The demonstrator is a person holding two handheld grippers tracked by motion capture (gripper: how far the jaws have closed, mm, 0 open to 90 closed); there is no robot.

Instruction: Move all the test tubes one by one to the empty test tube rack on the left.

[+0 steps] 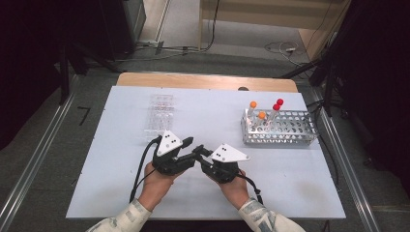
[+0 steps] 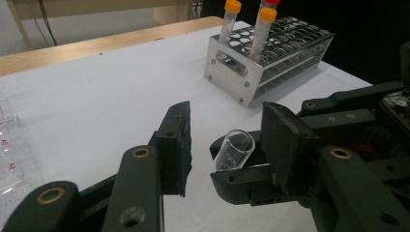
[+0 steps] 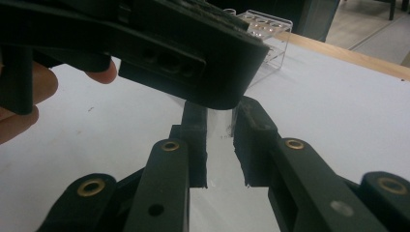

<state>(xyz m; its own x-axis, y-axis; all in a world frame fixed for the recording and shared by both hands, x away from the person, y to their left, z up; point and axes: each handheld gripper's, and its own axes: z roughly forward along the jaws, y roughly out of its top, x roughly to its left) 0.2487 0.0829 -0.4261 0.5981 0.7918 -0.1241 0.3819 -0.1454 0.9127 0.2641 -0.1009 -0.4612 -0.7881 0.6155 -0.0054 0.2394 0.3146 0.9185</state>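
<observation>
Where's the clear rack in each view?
High view: clear rack on the sheet, left of centre, towards the far side.
Left gripper view: at the left edge.
Right gripper view: at the top, right of centre.
Shared landmark: the table's wooden edge.

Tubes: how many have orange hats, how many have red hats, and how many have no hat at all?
Orange-capped tubes: 2
Red-capped tubes: 2
Clear tube with no cap: 1
Total: 5 tubes
</observation>
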